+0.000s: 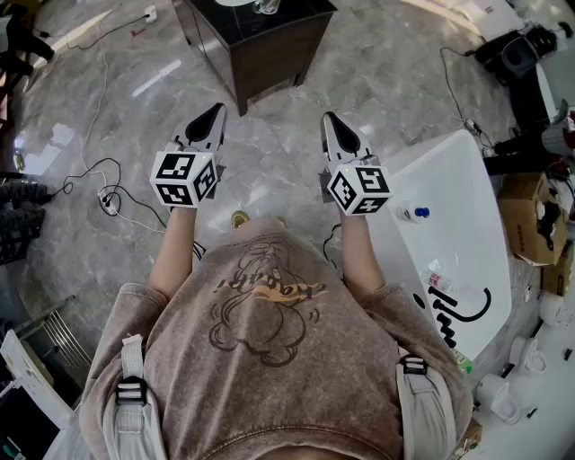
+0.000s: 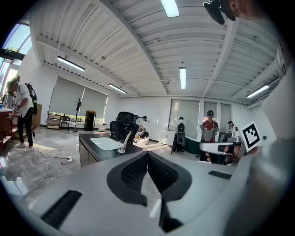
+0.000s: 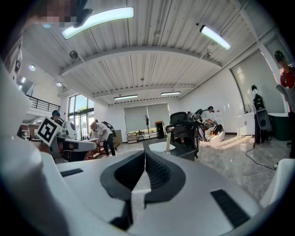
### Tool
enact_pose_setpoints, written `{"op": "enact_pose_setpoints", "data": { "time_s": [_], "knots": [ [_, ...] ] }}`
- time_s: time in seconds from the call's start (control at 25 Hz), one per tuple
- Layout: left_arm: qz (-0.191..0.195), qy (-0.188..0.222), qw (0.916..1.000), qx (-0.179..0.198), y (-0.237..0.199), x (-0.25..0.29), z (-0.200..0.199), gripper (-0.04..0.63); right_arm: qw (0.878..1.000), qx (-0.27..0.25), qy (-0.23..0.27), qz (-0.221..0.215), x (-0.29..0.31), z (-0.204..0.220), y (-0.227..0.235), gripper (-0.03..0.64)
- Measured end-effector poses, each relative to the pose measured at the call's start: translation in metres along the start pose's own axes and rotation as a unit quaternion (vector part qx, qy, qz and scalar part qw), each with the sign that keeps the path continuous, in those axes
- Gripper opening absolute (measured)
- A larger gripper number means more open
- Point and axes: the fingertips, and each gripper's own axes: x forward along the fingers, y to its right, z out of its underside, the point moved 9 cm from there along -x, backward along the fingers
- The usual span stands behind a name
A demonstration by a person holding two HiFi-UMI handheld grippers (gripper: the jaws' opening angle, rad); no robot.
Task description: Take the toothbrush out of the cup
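Observation:
A clear cup (image 2: 121,146) stands on a dark cabinet top (image 2: 99,152) next to a white basin, some way ahead of me. A white toothbrush (image 2: 126,137) leans in it. In the head view the cup (image 1: 265,5) shows at the top edge on the cabinet (image 1: 260,45). The right gripper view shows the toothbrush (image 3: 168,140) as a pale stick on the same cabinet. My left gripper (image 1: 214,115) and right gripper (image 1: 331,121) are held side by side over the floor, well short of the cabinet. Both are shut and empty, with the left gripper (image 2: 147,153) and right gripper (image 3: 145,153) pads meeting.
A white table (image 1: 449,189) with a blue-capped bottle (image 1: 414,213) stands at my right. Cables and a power strip (image 1: 108,199) lie on the marble floor at the left. A cardboard box (image 1: 528,216) sits far right. Several people stand in the background (image 2: 210,126).

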Motion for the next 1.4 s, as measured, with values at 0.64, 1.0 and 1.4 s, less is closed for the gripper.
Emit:
{"op": "enact_pose_setpoints", "data": {
  "time_s": [0.64,1.0,1.4],
  "knots": [
    [0.01,-0.005,0.9999,-0.009,-0.012,-0.007,-0.001,0.017,1.0,0.015,0.01,-0.014,0.0,-0.003,-0.015,0.021],
    [0.039,-0.005,0.9992,0.005,-0.035,-0.009,0.002,0.017,1.0,0.001,0.016,0.006,0.005,0.007,-0.033,0.023],
    [0.046,0.002,0.9989,0.009,-0.052,0.006,0.0,0.017,0.999,0.007,0.024,0.022,0.022,0.01,-0.031,0.023]
  ]
}}
